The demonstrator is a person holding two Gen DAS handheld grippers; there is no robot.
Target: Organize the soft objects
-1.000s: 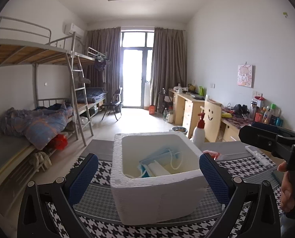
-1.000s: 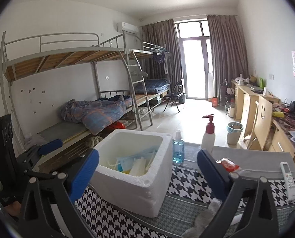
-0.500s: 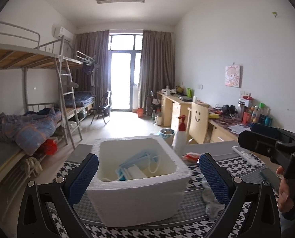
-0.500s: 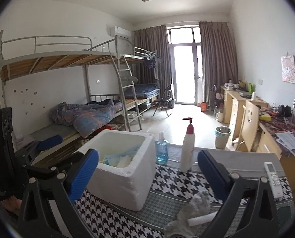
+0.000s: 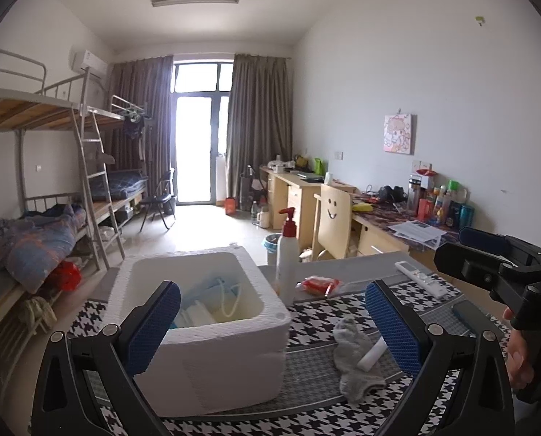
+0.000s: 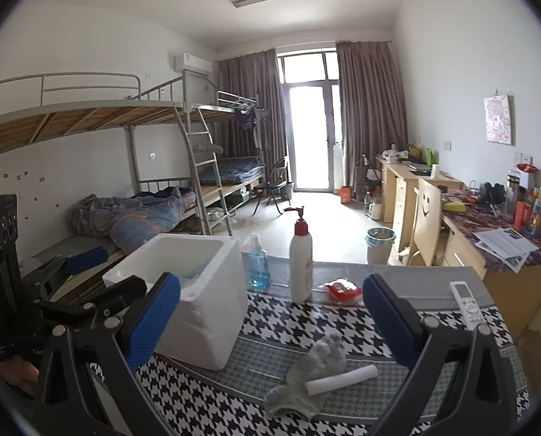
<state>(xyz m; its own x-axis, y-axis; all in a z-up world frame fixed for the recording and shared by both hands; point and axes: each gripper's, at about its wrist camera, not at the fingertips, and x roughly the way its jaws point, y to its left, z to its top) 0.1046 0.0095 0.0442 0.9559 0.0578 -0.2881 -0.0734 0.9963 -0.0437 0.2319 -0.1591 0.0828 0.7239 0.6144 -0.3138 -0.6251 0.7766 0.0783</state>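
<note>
Masks (image 5: pixel 212 299) already lie inside my white foam box (image 5: pixel 234 334), so that part looks done. Left over is the grey sock (image 6: pixel 307 374) on the houndstooth mat (image 6: pixel 343 323), a white roll (image 6: pixel 341 379) across it. My right gripper (image 6: pixel 270 321) and left gripper (image 5: pixel 272 327) both gape wide, empty.

Daylit room, blown-out glare at balcony door (image 5: pixel 197 134), sharp focus, fisheye bending, dark vignetted corners

Black hand-held gripper (image 5: pixel 272 321) frames with silver screws and blue textured finger pads (image 5: pixel 394 327).
</note>
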